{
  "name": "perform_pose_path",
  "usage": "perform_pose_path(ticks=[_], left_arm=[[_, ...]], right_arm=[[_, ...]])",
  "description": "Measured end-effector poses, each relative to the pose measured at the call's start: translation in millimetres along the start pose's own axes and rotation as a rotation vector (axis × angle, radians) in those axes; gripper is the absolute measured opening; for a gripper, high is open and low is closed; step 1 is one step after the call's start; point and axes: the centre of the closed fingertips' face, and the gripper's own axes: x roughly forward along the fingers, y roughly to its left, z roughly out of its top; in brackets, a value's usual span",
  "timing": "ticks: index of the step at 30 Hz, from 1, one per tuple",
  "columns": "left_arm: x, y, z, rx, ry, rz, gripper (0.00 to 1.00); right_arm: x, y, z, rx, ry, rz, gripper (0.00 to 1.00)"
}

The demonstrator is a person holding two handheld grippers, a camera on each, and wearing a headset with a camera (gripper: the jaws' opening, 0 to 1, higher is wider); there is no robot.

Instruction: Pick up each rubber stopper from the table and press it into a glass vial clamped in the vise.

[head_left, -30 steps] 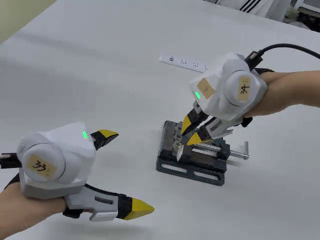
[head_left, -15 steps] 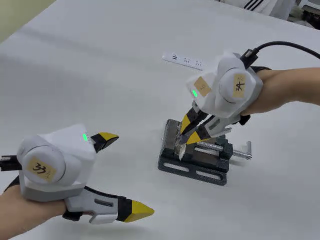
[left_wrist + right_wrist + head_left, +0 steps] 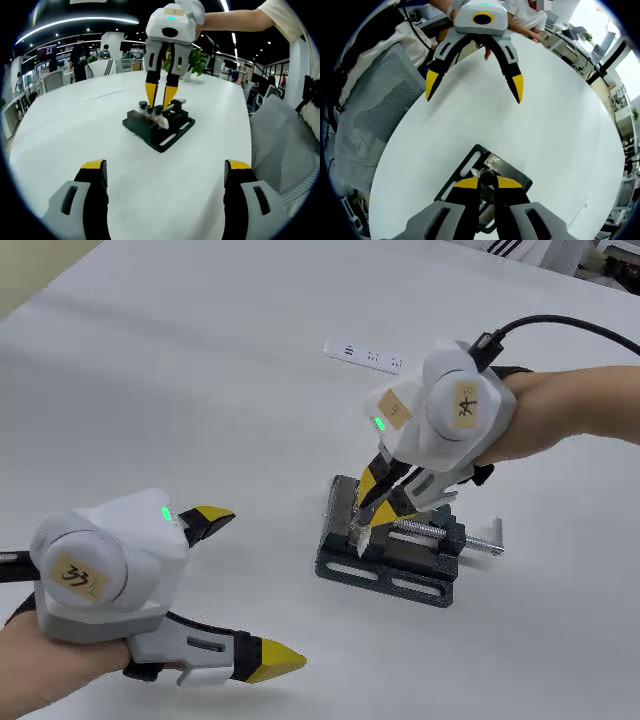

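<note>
Stopper [image 3: 487, 177] is being pinched by right tool [image 3: 370, 512], seemingly not yet seated in vial [image 3: 357, 536] beneath; left tool [image 3: 248, 585] is idling, spread, empty.

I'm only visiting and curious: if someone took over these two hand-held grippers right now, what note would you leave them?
Left gripper: open, empty, held over the table, apart from the vise.
Right gripper: above the vise, jaws nearly together on a small dark thing, apparently a rubber stopper, at the top of the glass vial.
Done: the vial is clamped and the stopper is at its mouth.
Left: press it home and let go. I cannot tell whether it is seated yet.
</note>
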Motion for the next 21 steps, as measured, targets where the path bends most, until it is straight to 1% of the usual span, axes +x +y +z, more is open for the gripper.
perform_pose_path(ticks=[7, 9, 12, 17, 18, 20, 21], left_arm=[[-0.4, 0.8, -0.7, -0.005, 0.002, 0.001, 0.97], [-0.3, 0.0, -0.5, -0.007, 0.001, -0.002, 0.96], [0.0, -0.4, -0.5, -0.012, 0.000, -0.004, 0.96], [0.5, -1.0, 0.7, -0.010, -0.002, -0.003, 0.96], [0.6, -0.9, 0.8, -0.011, -0.002, -0.002, 0.96], [1.0, -1.2, 0.8, -0.014, -0.003, -0.003, 0.96], [1.4, -1.4, 0.5, -0.014, -0.003, -0.004, 0.96]], right_arm=[[-1.1, 0.3, 0.4, 0.001, 0.006, 0.003, 0.04], [-0.9, -0.7, 0.0, -0.016, 0.015, 0.009, 0.04], [-0.5, -0.5, 0.7, -0.036, 0.031, 0.026, 0.04], [-0.2, -0.5, 1.3, -0.031, 0.056, 0.061, 0.04], [0.0, 0.1, 1.3, -0.025, 0.063, 0.065, 0.04], [0.1, 0.2, 0.1, 0.037, 0.087, 0.070, 0.04], [0.6, 0.0, 1.5, 0.056, 0.086, 0.079, 0.04]])
